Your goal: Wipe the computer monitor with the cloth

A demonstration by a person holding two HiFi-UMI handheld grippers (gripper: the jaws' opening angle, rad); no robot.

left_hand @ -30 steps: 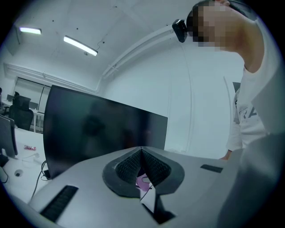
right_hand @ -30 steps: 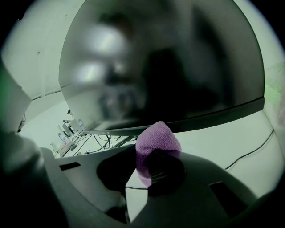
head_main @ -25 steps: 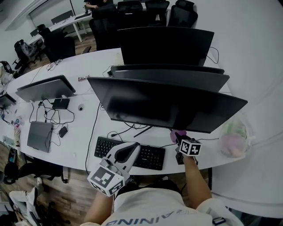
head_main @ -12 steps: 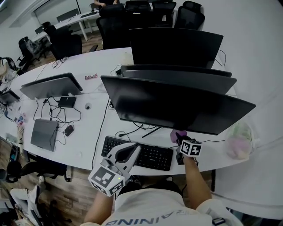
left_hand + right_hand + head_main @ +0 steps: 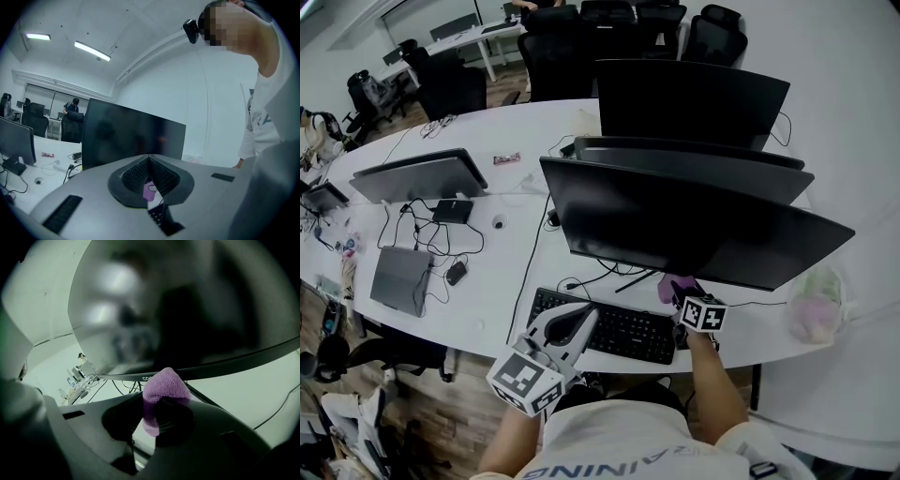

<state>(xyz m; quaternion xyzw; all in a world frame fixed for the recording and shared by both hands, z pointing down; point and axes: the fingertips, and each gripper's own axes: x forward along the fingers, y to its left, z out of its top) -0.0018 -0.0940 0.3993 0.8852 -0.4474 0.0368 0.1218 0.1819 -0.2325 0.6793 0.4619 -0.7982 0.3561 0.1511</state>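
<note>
A wide black monitor [image 5: 694, 225] stands on the white desk [image 5: 506, 281], screen dark; it fills the right gripper view [image 5: 187, 305]. My right gripper [image 5: 682, 293] is shut on a purple cloth [image 5: 163, 392], held just under the monitor's lower edge; the cloth [image 5: 673, 288] shows above the gripper's marker cube. My left gripper [image 5: 572, 323] hovers over the black keyboard [image 5: 614, 328], jaws shut with nothing between them. In the left gripper view [image 5: 149, 180] the monitor [image 5: 131, 136] rises ahead and a bit of purple cloth [image 5: 150, 191] shows beyond the jaws.
Behind the monitor stand two more dark monitors [image 5: 694, 98]. A grey monitor [image 5: 422, 176], a laptop [image 5: 398, 278] and cables lie at the left. A bag [image 5: 816, 305] sits at the desk's right end. Office chairs [image 5: 609, 28] stand at the back.
The view has shifted, so the desk and monitors sit further right and lower in the picture. Both grippers keep their places; the cloth stays clamped under the monitor's edge.
</note>
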